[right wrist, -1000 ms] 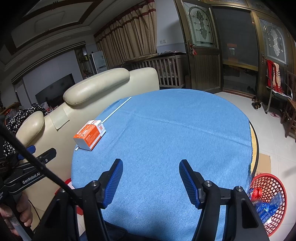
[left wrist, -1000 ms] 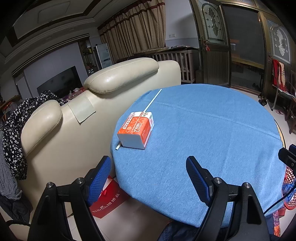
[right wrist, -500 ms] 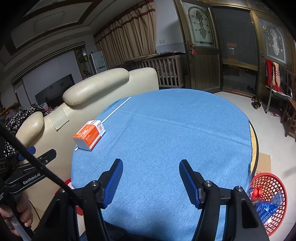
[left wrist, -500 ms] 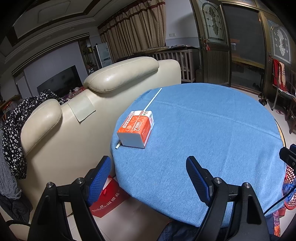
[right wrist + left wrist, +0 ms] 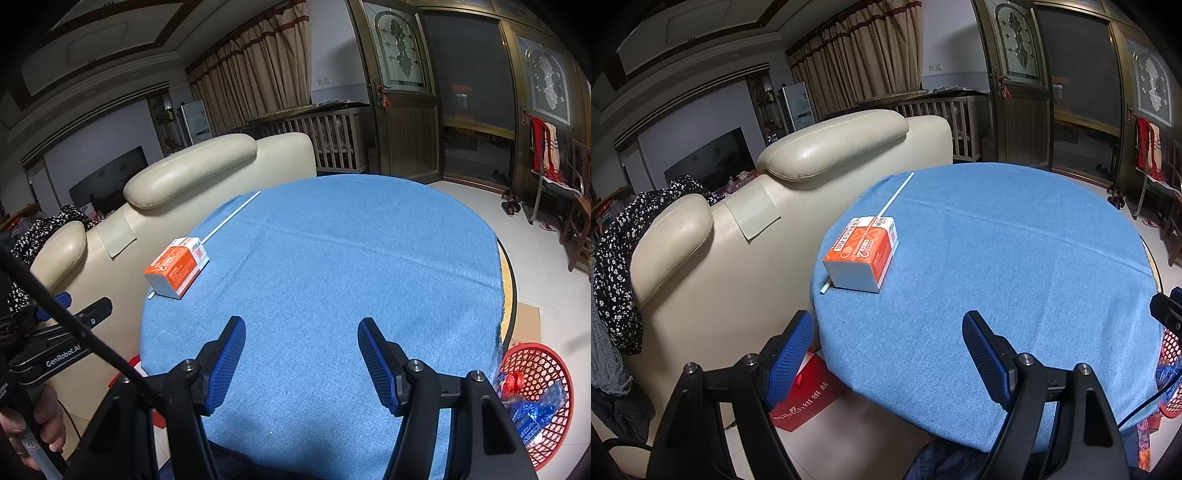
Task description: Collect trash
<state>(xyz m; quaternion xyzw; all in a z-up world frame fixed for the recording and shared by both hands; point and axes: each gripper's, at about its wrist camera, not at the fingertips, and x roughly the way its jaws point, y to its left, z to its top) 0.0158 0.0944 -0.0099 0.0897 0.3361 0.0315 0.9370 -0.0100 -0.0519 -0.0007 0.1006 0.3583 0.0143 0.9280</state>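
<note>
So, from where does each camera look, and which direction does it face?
Left wrist: on the open left gripper at the round blue-clothed table near edge, facing the orange-and-white carton.
Right wrist: on the open right gripper, further right; the left gripper shows.
Both share the carton, thin white stick and red mesh basket.

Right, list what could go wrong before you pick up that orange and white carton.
1. The orange and white carton sits close to the edge of the round blue-clothed table; a nudge from the open left gripper could tip it toward the cream leather sofa.
2. The thin white stick appears to run under the carton and may drag or roll off.
3. The red mesh basket stands on the floor past the opposite edge, so carrying it there is a long way.
</note>
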